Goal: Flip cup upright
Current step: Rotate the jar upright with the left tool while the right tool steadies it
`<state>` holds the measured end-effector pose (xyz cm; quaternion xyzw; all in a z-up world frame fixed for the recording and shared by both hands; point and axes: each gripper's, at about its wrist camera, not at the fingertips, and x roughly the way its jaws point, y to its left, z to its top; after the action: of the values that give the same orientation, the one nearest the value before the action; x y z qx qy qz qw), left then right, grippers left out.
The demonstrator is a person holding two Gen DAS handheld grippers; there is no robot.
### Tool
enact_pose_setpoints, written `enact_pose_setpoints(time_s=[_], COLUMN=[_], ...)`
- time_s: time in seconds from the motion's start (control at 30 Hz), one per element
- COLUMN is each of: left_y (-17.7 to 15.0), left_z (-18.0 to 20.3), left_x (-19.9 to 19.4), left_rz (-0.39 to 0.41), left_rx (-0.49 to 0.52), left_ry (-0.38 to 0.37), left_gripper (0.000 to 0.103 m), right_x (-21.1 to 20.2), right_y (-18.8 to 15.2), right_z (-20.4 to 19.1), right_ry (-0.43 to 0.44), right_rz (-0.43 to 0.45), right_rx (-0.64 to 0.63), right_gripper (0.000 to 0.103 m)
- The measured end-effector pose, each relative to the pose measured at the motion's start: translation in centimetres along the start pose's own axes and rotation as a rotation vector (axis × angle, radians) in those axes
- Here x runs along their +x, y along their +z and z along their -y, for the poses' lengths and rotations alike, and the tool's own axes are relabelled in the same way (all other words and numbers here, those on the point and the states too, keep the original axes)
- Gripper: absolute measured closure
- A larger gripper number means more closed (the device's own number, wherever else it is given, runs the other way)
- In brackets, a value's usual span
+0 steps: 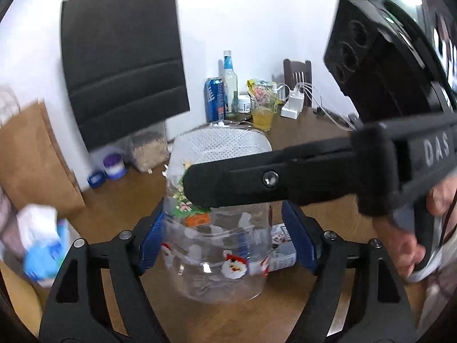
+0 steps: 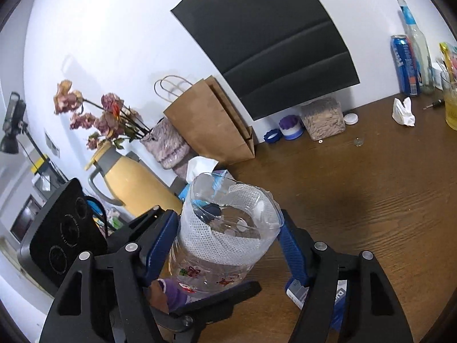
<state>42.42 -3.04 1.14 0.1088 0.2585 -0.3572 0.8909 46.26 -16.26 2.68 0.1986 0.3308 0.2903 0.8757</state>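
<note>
The cup (image 1: 220, 228) is clear plastic with Santa stickers and a white mesh liner, held above the wooden table (image 1: 120, 205). My left gripper (image 1: 225, 237) has its blue pads against both sides of the cup. The right gripper's black finger (image 1: 242, 183) crosses in front of the cup's upper part. In the right wrist view the cup (image 2: 225, 237) stands with its open mouth up, between the blue pads of my right gripper (image 2: 228, 243), which touch its sides. The left gripper's finger (image 2: 217, 297) lies under the cup's base there.
A black paper bag (image 2: 265, 37), a brown paper bag (image 2: 211, 123), a yellow thermos with dried flowers (image 2: 137, 183) and a tissue box (image 2: 200, 168) line the wall. Jars (image 2: 291, 127), a blue can (image 2: 404, 63), a bottle and a glass of yellow drink (image 1: 262, 115) stand farther back.
</note>
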Motion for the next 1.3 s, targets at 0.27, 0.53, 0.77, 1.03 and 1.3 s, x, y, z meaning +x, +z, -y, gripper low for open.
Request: enact_pose_setpoints(time_s=[0.27, 0.53, 0.77, 1.03, 1.3], left_y=[-1.3, -6.4, -10.2, -13.5, -15.7], left_z=[0.4, 2.3, 5.3, 9.2, 12.3], left_x=[-2.0, -2.6, -3.9, -4.4, -4.5], left_rz=[0.033, -0.006, -0.05, -0.091, -0.226], left_rx=[-0.208, -0.348, -0.373, -0.33, -0.371], left_ry=[-0.01, 0.039, 0.055, 0.061, 0.091], left_gripper=[0.013, 0.013, 0.013, 0.013, 0.013], right_x=[-0.1, -1.1, -2.7, -5.0, -7.6], right_y=[-2.5, -7.7, -11.6, -16.8, -19.9], right_z=[-2.3, -4.5, -3.9, -3.1, -4.6], right_ry=[-0.028, -0.122, -0.138, -0.111, -0.109], right_rz=[-0.022, -0.105, -0.156, -0.204, -0.183], right_rx=[-0.13, -0.377, -0.425, -0.443, -0.529], right_gripper=[0.029, 0.029, 0.029, 0.029, 0.027])
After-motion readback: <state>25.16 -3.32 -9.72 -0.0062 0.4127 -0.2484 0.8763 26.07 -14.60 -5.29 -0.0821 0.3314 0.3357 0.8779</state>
